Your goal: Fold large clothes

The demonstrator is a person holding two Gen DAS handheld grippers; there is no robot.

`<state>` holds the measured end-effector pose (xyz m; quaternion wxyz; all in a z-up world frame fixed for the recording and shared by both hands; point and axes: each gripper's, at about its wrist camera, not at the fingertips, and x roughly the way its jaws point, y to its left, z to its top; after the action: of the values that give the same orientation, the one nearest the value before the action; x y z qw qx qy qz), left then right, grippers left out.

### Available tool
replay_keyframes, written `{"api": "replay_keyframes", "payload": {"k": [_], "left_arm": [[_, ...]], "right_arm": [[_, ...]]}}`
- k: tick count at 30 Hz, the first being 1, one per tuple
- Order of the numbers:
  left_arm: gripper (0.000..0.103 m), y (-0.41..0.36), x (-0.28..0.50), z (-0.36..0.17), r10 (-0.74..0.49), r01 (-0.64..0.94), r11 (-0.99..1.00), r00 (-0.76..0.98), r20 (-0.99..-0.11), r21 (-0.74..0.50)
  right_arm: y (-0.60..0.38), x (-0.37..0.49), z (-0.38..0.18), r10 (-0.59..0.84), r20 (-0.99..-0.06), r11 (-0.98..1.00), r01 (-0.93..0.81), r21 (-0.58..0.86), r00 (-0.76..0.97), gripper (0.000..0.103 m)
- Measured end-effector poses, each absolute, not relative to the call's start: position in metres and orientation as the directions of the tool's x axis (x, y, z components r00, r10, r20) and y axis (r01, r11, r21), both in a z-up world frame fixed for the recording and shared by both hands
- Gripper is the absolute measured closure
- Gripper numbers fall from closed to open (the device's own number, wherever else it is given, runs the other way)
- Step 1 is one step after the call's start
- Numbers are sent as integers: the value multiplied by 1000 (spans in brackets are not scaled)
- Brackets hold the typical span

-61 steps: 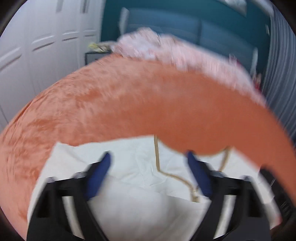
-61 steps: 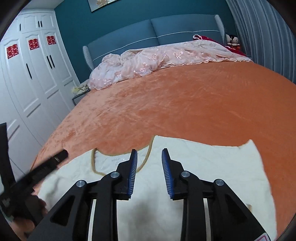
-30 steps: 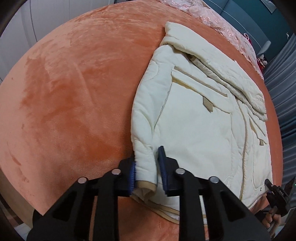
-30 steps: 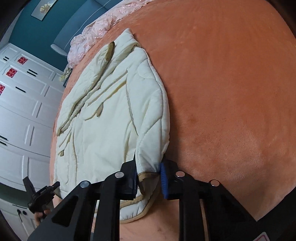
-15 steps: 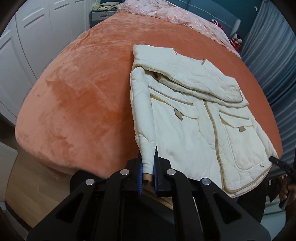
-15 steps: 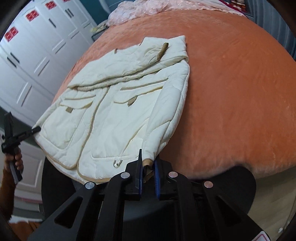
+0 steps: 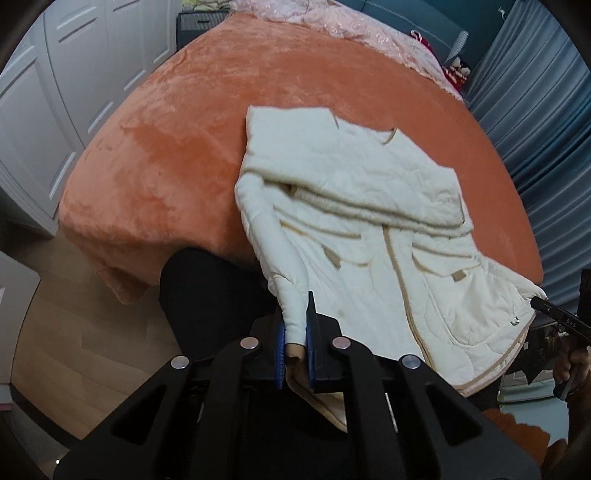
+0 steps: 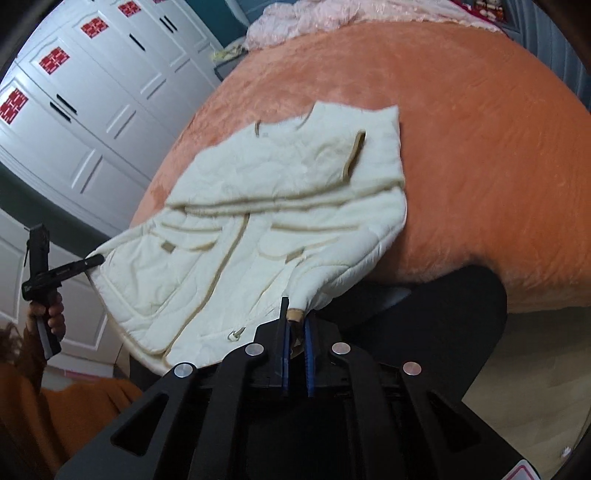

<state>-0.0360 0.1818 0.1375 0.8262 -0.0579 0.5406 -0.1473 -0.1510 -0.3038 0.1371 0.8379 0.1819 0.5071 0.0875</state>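
Note:
A cream quilted jacket with tan trim (image 7: pixel 373 221) lies partly on the orange bed, its near half lifted off the bed's edge; it also shows in the right wrist view (image 8: pixel 273 206). My left gripper (image 7: pixel 295 332) is shut on the jacket's left sleeve cuff. My right gripper (image 8: pixel 295 332) is shut on the other sleeve's tan cuff. Both cuffs are raised toward me, so the sleeves hang taut from the shoulders. Each gripper shows at the edge of the other's view, the right one (image 7: pixel 554 314) and the left one (image 8: pixel 62 273).
The orange blanket (image 7: pixel 229 96) covers the bed. A pink quilt (image 7: pixel 340 18) lies at the headboard end. White wardrobes (image 8: pixel 92 85) stand on the left, grey curtains (image 7: pixel 535 92) on the right. Wooden floor (image 7: pixel 74 350) and my dark trousers (image 7: pixel 210 295) are below.
Both grippers closed on the sleeve cuffs and have pulled back and up from the bed. The jacket's lower half has slid toward the bed's edge and lifted.

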Motion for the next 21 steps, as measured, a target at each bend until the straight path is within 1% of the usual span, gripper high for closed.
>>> {"api": "replay_keyframes", "payload": {"k": [2, 5, 8, 10, 14, 21], "left_arm": [[96, 181, -13, 153, -329, 182, 944, 426, -843, -277], [96, 178, 25, 168, -317, 173, 949, 520, -794, -265], [96, 174, 65, 171, -317, 138, 947, 571, -758, -292], [96, 169, 94, 166, -297, 120, 952, 594, -748, -282], [96, 153, 149, 147, -248, 77, 964, 609, -753, -256], [95, 129, 223, 103, -152, 10, 984, 584, -798, -180]], "right_arm": [[-315, -133, 151, 306, -777, 920, 37, 389, 550, 98], [-332, -98, 166, 263, -711, 913, 70, 402, 652, 98], [-346, -60, 164, 235, -651, 877, 131, 461, 722, 98], [-352, -36, 159, 222, -622, 856, 156, 494, 751, 98], [-358, 12, 143, 172, -603, 841, 203, 502, 779, 98], [-369, 78, 103, 103, -638, 820, 298, 489, 763, 98]]}}
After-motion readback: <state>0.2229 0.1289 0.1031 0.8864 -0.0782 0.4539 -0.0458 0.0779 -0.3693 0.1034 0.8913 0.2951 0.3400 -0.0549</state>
